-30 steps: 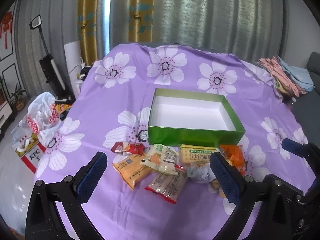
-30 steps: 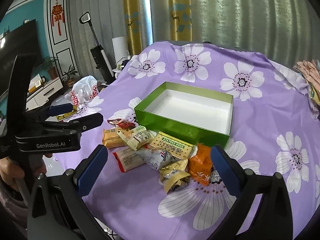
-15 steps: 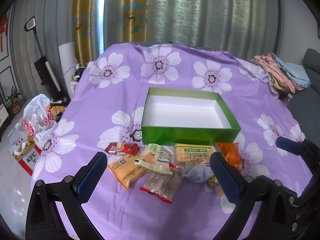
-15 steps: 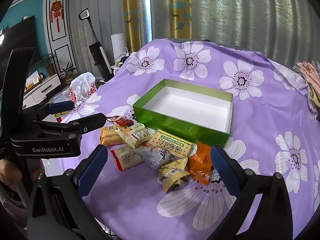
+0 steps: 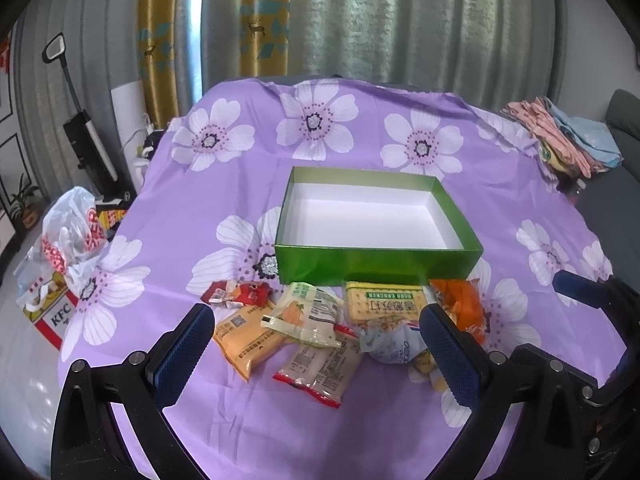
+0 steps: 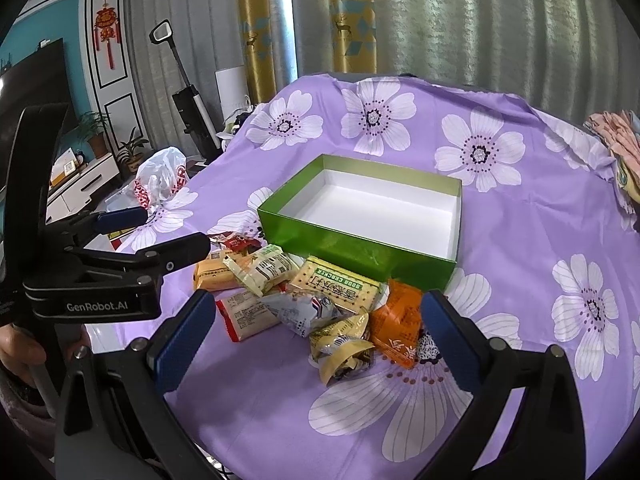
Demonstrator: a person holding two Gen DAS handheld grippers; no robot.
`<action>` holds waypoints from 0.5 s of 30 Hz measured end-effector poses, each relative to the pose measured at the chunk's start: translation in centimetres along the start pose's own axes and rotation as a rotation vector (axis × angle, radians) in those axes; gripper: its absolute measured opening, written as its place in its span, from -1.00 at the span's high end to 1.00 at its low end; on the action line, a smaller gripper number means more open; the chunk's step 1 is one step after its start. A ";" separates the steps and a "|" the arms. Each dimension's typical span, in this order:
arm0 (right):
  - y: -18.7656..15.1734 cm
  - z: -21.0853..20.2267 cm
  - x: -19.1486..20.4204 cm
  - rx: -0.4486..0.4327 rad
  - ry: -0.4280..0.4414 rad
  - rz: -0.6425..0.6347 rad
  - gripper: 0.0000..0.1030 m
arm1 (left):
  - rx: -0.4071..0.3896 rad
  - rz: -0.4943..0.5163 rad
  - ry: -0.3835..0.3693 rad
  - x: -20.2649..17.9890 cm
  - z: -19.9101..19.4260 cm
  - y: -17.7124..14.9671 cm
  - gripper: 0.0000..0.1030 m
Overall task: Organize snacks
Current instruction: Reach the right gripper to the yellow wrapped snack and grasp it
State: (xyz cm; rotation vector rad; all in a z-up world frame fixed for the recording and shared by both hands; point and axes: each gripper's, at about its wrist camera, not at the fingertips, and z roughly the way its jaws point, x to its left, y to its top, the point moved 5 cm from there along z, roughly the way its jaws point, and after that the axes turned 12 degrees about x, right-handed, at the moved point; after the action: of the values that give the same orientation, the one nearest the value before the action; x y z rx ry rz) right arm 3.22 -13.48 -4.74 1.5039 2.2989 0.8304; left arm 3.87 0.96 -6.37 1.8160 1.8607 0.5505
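An empty green box (image 5: 376,262) with a white inside sits mid-table; it also shows in the right wrist view (image 6: 352,246). Several snack packets lie in a heap just in front of it: a yellow soda cracker pack (image 5: 384,304), an orange packet (image 5: 460,304), a pale green packet (image 5: 308,312), an orange-yellow packet (image 5: 248,338) and a small red packet (image 5: 240,292). My left gripper (image 5: 316,354) is open and empty, above the near side of the heap. My right gripper (image 6: 316,340) is open and empty, over the heap's right part, by a crumpled gold packet (image 6: 344,350).
The table wears a purple flowered cloth (image 5: 224,208). Folded clothes (image 5: 560,144) lie at its far right. A plastic bag (image 5: 68,232) and a KFC box (image 5: 52,312) sit on the floor to the left. The left gripper body (image 6: 108,268) shows in the right wrist view.
Both views have shifted slightly; the box and snacks sit a little lower and nearer. Both grippers stay open. Nothing on the table has moved.
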 end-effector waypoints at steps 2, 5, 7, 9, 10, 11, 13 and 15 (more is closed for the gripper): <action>-0.1 0.3 -0.2 0.005 0.003 0.005 -1.00 | 0.006 -0.001 -0.004 -0.2 0.2 0.0 -0.98; -0.3 0.6 -0.6 0.010 0.014 0.014 -1.00 | 0.021 0.001 -0.012 -0.4 0.8 0.0 -0.98; -0.4 0.8 -0.8 0.014 0.018 0.018 -1.00 | 0.031 -0.001 -0.021 -0.6 1.1 0.0 -0.98; -0.4 1.0 -1.1 0.016 0.022 0.021 -1.00 | 0.041 -0.004 -0.036 -0.9 1.4 -0.1 -0.98; -0.5 1.1 -1.2 0.019 0.027 0.024 -1.00 | 0.053 -0.009 -0.053 -1.0 1.7 -0.1 -0.98; -0.6 1.3 -1.3 0.022 0.031 0.027 -1.00 | 0.057 -0.011 -0.061 -1.1 1.9 -0.2 -0.98; -0.8 1.7 -1.9 0.025 0.036 0.041 -1.00 | 0.074 -0.021 -0.104 -1.5 2.3 -0.2 -0.98; -1.2 2.1 -2.5 0.032 0.063 0.063 -1.00 | 0.110 -0.048 -0.201 -1.8 3.0 -0.5 -0.98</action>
State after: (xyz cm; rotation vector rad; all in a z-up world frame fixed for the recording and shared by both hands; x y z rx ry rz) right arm 4.44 -15.43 -7.31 1.5931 2.3312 0.8730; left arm 5.30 -1.00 -8.98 1.8177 1.8224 0.2420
